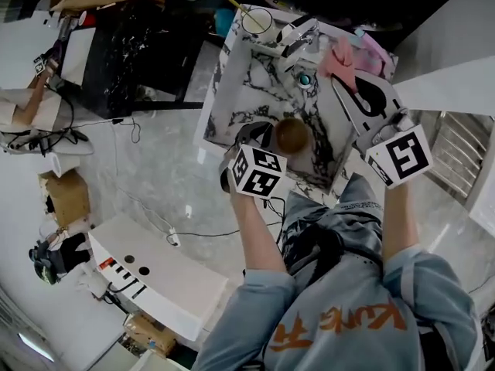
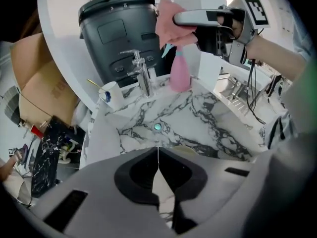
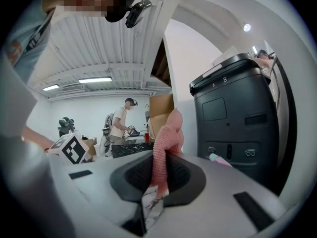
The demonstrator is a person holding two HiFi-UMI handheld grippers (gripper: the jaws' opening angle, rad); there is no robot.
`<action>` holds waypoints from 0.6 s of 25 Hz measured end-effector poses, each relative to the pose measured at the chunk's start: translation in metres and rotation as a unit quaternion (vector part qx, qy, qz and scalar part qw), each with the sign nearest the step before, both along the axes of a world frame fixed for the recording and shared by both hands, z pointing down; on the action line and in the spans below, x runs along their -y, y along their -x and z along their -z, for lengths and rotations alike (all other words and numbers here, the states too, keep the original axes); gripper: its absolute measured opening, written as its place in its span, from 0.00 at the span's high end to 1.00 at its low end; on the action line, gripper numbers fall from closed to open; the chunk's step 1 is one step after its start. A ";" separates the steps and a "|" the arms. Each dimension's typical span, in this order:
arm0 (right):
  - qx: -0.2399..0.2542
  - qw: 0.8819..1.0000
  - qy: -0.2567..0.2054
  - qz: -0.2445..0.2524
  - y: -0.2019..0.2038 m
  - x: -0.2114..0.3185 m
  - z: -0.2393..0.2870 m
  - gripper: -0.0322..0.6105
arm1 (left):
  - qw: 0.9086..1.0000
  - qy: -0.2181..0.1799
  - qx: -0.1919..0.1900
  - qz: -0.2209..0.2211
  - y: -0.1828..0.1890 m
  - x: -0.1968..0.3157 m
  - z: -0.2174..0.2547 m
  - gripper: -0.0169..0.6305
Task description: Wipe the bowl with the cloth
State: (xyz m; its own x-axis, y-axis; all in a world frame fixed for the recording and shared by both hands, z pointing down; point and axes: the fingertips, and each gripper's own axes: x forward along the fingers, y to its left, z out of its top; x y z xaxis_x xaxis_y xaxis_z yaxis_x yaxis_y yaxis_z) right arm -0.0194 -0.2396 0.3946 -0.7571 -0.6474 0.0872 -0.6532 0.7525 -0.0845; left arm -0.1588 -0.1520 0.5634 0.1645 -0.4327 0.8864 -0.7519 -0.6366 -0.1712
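The brown bowl (image 1: 292, 135) sits in the marble sink (image 1: 240, 91), near its front. My left gripper (image 1: 259, 134) hangs just left of the bowl, pointing steeply down, jaws shut with nothing between them. In the left gripper view the shut left gripper (image 2: 158, 155) hides most of the bowl; only a beige bowl rim (image 2: 190, 149) shows behind it. My right gripper (image 1: 344, 83) is held over the sink's right side, shut on the pink cloth (image 1: 339, 56). The right gripper view shows the cloth (image 3: 167, 143) pinched between the jaws of my right gripper (image 3: 157, 180) and standing up.
A chrome faucet (image 1: 298, 33) and a white cup (image 1: 257, 22) stand at the sink's back edge, with a pink bottle (image 2: 180, 73) beside the faucet. The drain (image 1: 305, 79) lies mid-basin. A black bin (image 2: 119, 38) stands behind the sink. Cables lie across the floor at the left.
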 end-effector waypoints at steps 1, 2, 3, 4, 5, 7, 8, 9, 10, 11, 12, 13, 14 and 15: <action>-0.001 1.000 0.005 -0.011 -0.003 0.004 -0.004 0.87 | 1.000 0.008 0.000 -0.007 0.001 0.003 -0.006 0.94; -0.004 1.000 0.009 -0.022 -0.006 0.007 -0.008 0.87 | 1.000 0.018 0.000 -0.016 0.002 0.005 -0.012 0.94; -0.007 0.999 0.013 -0.032 -0.009 0.009 -0.011 0.87 | 0.999 0.029 -0.001 -0.025 0.002 0.007 -0.019 0.94; -0.010 0.999 0.016 -0.040 -0.011 0.011 -0.013 0.87 | 0.999 0.042 -0.002 -0.034 0.002 0.008 -0.026 0.94; -0.013 0.999 0.018 -0.048 -0.013 0.012 -0.014 0.87 | 0.998 0.055 -0.003 -0.043 0.002 0.008 -0.033 0.94; -0.016 0.998 0.021 -0.061 -0.013 0.013 -0.017 0.87 | 0.995 0.079 -0.009 -0.060 0.002 0.008 -0.046 0.94; -0.017 0.997 0.023 -0.067 -0.013 0.014 -0.018 0.87 | 0.993 0.091 -0.012 -0.069 0.002 0.008 -0.053 0.94; -0.019 0.997 0.025 -0.073 -0.013 0.014 -0.021 0.87 | 0.992 0.103 -0.015 -0.078 0.001 0.007 -0.060 0.94; -0.022 0.996 0.027 -0.079 -0.012 0.014 -0.024 0.87 | 0.989 0.115 -0.016 -0.087 0.001 0.006 -0.066 0.94; -0.025 0.996 0.029 -0.084 -0.011 0.015 -0.028 0.87 | 0.987 0.126 -0.017 -0.097 0.000 0.005 -0.072 0.94; -0.028 0.995 0.032 -0.089 -0.010 0.015 -0.032 0.87 | 0.984 0.139 -0.019 -0.107 -0.001 0.004 -0.078 0.93; -0.030 0.994 0.035 -0.094 -0.009 0.015 -0.035 0.87 | 0.981 0.151 -0.021 -0.116 -0.001 0.003 -0.083 0.93; -0.030 0.994 0.037 -0.099 -0.009 0.015 -0.037 0.87 | 0.978 0.164 -0.021 -0.126 -0.002 0.002 -0.088 0.88; -0.028 0.994 0.038 -0.103 -0.008 0.015 -0.038 0.87 | 0.975 0.175 -0.021 -0.135 -0.003 0.001 -0.093 0.83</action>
State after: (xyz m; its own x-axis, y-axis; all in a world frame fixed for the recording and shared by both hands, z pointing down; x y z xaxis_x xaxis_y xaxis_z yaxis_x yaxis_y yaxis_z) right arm -0.0116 -0.2544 0.4327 -0.6011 -0.7786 0.1803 -0.7984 0.5947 -0.0940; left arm -0.1562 -0.1528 0.6565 0.2698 -0.0410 0.9620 -0.5511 -0.8259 0.1194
